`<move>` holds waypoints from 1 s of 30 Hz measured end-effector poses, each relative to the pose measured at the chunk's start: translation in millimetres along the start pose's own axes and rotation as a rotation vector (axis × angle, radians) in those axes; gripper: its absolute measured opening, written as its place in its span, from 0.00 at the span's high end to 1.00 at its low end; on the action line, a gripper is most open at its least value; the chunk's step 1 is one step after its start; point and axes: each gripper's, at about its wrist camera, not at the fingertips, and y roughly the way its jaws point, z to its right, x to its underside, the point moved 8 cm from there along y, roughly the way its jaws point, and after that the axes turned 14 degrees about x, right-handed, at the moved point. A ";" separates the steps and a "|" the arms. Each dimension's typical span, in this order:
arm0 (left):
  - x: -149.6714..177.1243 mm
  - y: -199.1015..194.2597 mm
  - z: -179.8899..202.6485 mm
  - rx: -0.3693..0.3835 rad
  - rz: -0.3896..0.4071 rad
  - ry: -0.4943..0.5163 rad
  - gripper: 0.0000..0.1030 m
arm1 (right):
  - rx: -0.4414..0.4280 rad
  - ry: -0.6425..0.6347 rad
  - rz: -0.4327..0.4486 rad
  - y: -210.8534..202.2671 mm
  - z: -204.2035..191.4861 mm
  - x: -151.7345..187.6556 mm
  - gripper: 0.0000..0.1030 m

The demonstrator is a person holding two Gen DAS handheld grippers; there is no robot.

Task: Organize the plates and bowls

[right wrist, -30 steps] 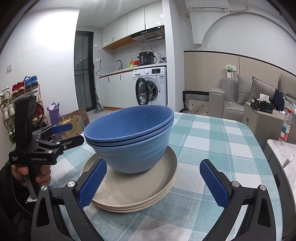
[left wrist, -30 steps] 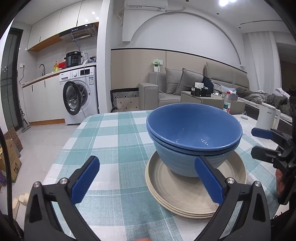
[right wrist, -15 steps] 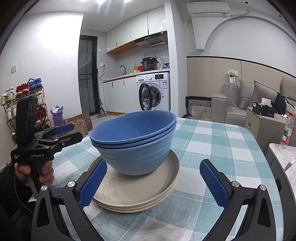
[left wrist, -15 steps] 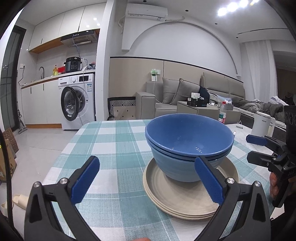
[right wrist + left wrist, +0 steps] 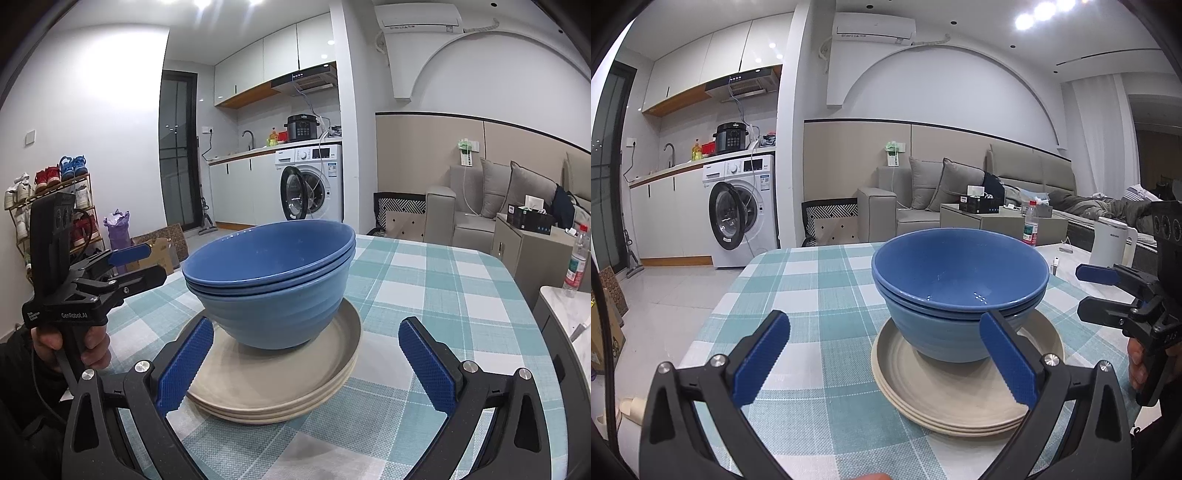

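Note:
Nested blue bowls sit upright on a stack of beige plates on the checked tablecloth. My left gripper is open and holds nothing; the stack lies just past its right finger. My right gripper is open and empty, and its left finger overlaps the near plate rim in view. Each gripper shows in the other's view, held in a hand beside the stack: the right gripper and the left gripper, both open.
A white kettle and a water bottle stand on a pale counter beyond the table's right side. The table's left edge drops to tiled floor. A washing machine and a sofa stand farther back.
Both views have tilted up a little, so the bowl-and-plate stack sits slightly lower and smaller in frame. Both grippers stay open and the stack has not moved.

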 end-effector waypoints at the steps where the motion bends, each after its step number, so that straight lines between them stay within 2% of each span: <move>1: -0.1 -0.1 -0.2 0.001 0.000 0.000 0.00 | 0.001 -0.001 0.000 -0.3 0.2 0.0 0.01; 30: -0.4 -2.5 -0.1 -0.001 -0.002 -0.003 0.00 | 0.000 0.000 -0.001 -0.3 0.1 -0.5 0.01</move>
